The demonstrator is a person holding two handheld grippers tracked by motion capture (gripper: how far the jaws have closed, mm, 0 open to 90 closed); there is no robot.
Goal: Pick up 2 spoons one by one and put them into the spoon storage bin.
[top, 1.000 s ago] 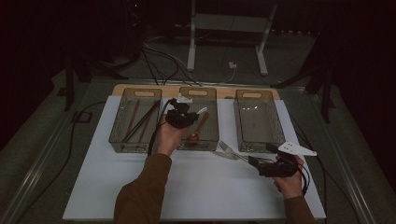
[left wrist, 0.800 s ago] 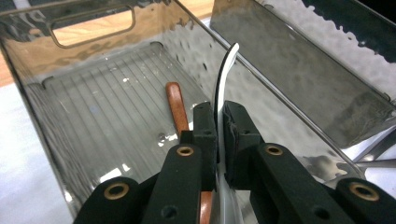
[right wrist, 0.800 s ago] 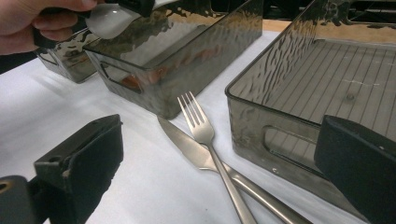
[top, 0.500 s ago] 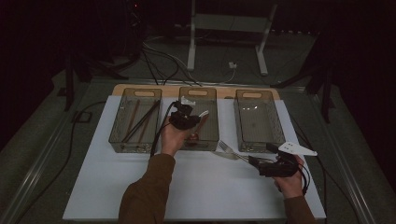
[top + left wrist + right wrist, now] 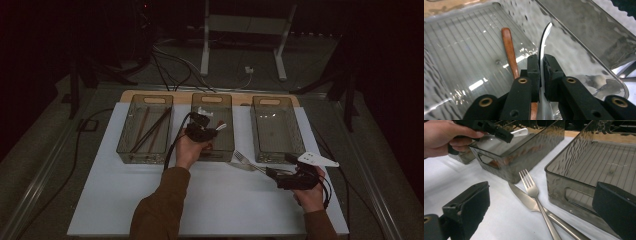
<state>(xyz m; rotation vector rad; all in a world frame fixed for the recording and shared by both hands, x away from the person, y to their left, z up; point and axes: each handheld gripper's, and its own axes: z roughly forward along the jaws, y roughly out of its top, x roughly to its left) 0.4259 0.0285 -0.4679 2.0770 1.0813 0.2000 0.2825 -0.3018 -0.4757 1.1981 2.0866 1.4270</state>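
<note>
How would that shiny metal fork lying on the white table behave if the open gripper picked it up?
The shiny metal fork looks stiff, so it probably won't bend. Its polished handle may slip between the right gripper's wide-open jaws. It lies crossed over the metal knife, so lifting it might nudge that knife.

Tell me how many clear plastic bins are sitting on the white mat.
3, in a row across the far side of the mat: the left bin holding long sticks, the middle bin under the left gripper, and the right bin, which looks empty.
</note>
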